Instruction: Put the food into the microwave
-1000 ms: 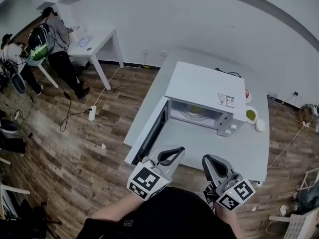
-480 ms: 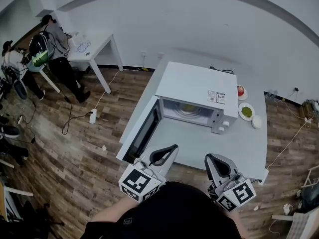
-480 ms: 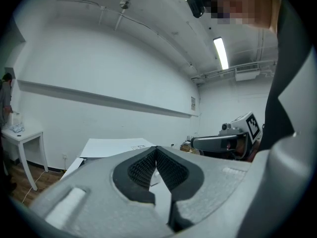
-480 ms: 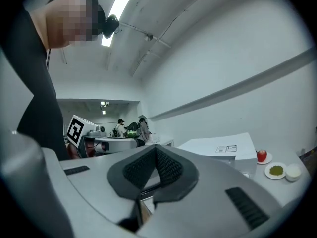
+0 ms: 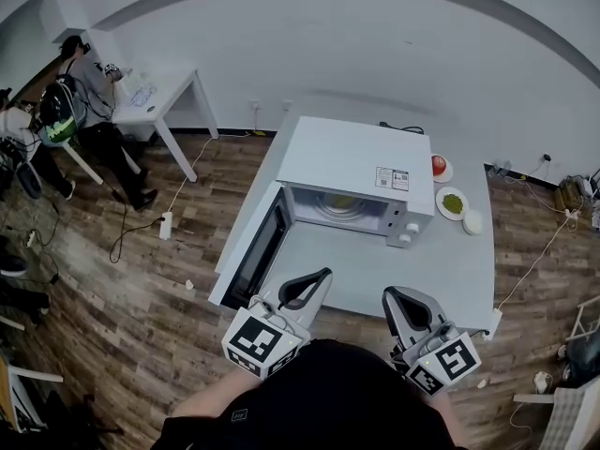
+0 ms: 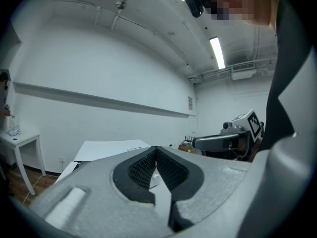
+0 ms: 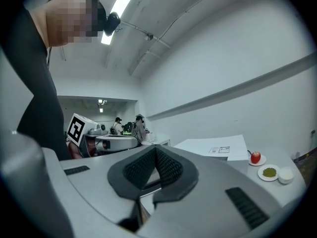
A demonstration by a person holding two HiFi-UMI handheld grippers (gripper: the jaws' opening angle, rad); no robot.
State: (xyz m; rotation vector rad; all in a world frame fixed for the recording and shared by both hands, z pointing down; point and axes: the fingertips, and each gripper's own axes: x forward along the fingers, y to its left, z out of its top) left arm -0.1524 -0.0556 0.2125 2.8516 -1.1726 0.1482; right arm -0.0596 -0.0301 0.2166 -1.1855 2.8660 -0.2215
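The white microwave (image 5: 356,169) stands on the grey table (image 5: 427,275) with its door (image 5: 251,254) swung wide open to the left. Inside it, a plate with something yellowish (image 5: 339,202) rests on the turntable. To the right of the microwave are a red apple on a small plate (image 5: 438,165), a plate of green food (image 5: 452,202) and a small white bowl (image 5: 472,221). My left gripper (image 5: 324,274) and right gripper (image 5: 385,296) hover side by side over the table's near edge, both shut and empty. The apple (image 7: 255,157) and the green plate (image 7: 269,172) also show in the right gripper view.
The open door juts out past the table's left edge. Cables run across the wooden floor (image 5: 141,251). Two people stand by a white desk (image 5: 159,92) at the far left. A white wall lies behind the table.
The microwave and table sit higher and a little further off in the head view. Both grippers stay shut near the table's near edge, the right one rolled slightly.
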